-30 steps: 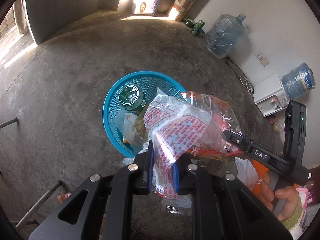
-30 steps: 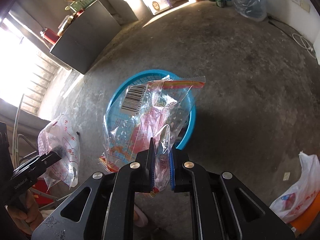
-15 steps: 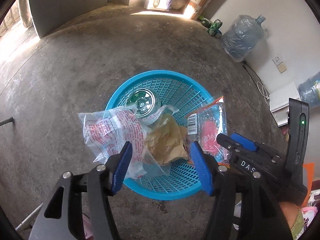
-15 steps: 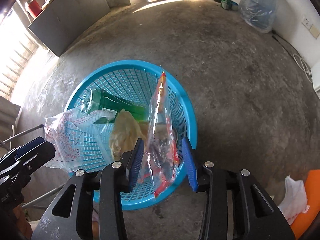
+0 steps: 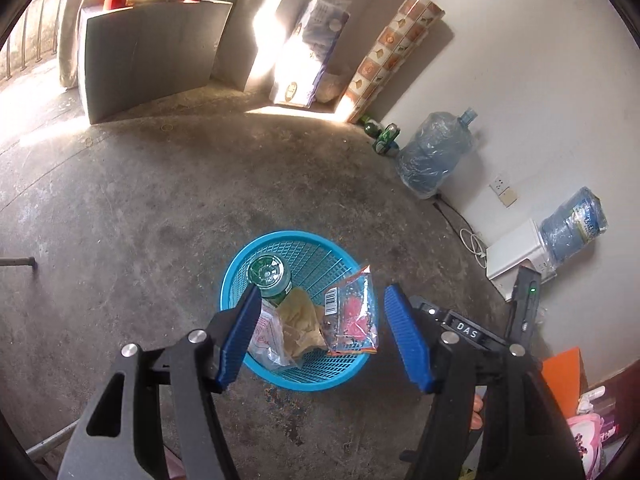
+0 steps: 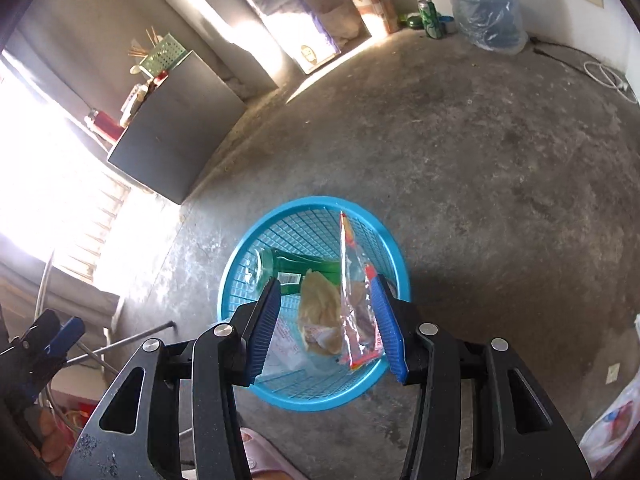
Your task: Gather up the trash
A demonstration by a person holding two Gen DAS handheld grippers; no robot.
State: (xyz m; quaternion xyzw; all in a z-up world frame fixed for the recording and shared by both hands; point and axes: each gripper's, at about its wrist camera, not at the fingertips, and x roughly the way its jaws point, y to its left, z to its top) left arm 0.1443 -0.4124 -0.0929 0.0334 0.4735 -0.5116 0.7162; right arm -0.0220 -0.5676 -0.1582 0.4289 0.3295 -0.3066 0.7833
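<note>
A blue mesh basket stands on the concrete floor. In it lie a green bottle, a crumpled brown wrapper, a white bag with red print and a clear bag with red print. My left gripper hangs above the basket's near side, its jaws opening, with nothing between the pads. My right gripper is open over the same basket. The clear bag stands on edge inside, free of the pads, beside the bottle.
Two water jugs, a white dispenser and green cans line the right wall. A grey cabinet stands at the back left. A white plastic bag lies on the floor at the right.
Both grippers went from shut on a plastic bag to open, and both bags now lie in the basket. The left gripper has risen and tilted up, so the basket looks smaller.
</note>
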